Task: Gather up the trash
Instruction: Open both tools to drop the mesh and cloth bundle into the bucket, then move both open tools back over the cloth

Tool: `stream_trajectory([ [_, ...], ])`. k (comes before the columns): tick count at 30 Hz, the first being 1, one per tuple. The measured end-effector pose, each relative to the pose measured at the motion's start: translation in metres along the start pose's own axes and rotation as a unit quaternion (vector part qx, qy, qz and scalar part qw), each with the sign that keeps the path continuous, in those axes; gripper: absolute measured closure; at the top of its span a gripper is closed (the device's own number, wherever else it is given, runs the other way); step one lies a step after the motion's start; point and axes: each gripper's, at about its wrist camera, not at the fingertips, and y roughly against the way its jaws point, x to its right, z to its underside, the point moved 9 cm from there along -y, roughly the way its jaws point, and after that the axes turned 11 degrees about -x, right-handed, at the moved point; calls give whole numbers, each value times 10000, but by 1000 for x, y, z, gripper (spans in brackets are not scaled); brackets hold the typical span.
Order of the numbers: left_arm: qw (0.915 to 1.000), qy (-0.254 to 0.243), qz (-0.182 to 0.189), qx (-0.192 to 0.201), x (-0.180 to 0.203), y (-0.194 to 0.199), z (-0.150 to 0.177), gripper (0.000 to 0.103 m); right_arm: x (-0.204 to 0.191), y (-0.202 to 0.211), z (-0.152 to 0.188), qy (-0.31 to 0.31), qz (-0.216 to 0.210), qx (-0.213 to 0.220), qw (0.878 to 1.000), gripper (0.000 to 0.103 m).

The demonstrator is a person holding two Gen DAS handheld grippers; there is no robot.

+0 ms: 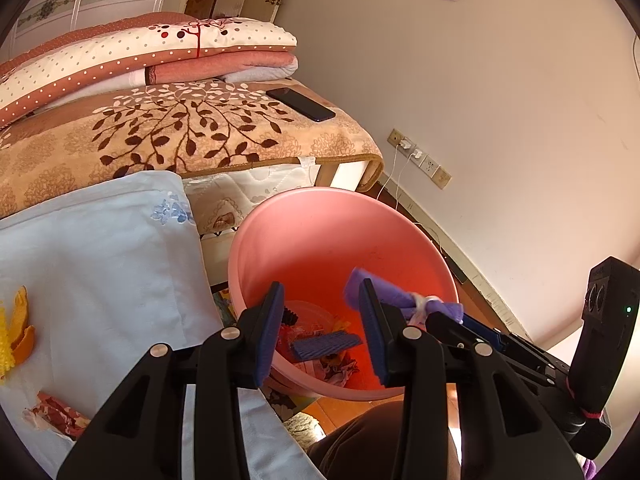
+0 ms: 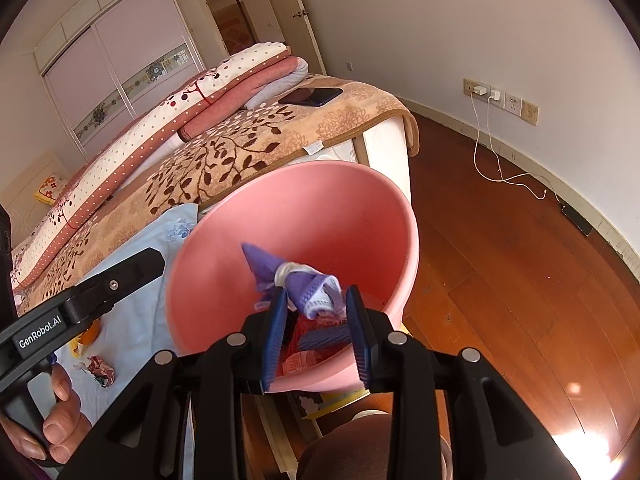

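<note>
Both grippers hang over the mouth of a pink bucket that stands on the wooden floor beside the bed. The left gripper has its jaws apart with nothing between them; through the gap the trash already lying in the bottom of the bucket shows, among it a ribbed blue piece and crumpled paper. The right gripper also stands partly open, and a crumpled purple and white wrapper sits just past its fingertips above the inside of the bucket; whether the pads press on it I cannot tell, though the jaws look wider than the part of the wrapper between them. From the left wrist view the same wrapper shows at the tip of the right gripper, over the bucket's far side. On the light blue cloth spread over the bed's edge more trash lies: yellow peel near the left rim and a small red crumpled wrapper. A dark phone rests on the leaf-patterned blanket, and a hand grips the left gripper's handle.
</note>
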Motion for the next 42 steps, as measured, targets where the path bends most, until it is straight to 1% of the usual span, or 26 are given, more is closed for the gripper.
stream_trajectory([
  [1,10000,1,0,12,-1,2,0,64,-1,1,0,19,22,16,10000,67],
  [4,10000,22,4,51,-3,7,0,64,-6,3,1,102,64,39,9999,67],
  [9,9999,86,-71,131,-13,20,1,64,-25,8,6,343,-131,49,9993,67],
  [14,9993,175,-273,164,-31,34,8,64,-56,10,14,731,-401,24,9965,67],
  [20,9981,241,-512,252,-59,59,26,64,-104,10,31,1295,-730,-75,9889,67],
  [28,9939,407,-939,421,-106,100,53,64,-154,5,57,1806,-1031,-331,9776,67],
  [33,9904,538,-1198,420,-133,118,76,64,-177,1,71,2085,-1119,-483,9704,67],
  [42,9843,1001,-1414,338,-177,137,114,64,-207,-8,92,2463,-1247,-697,9586,67],
])
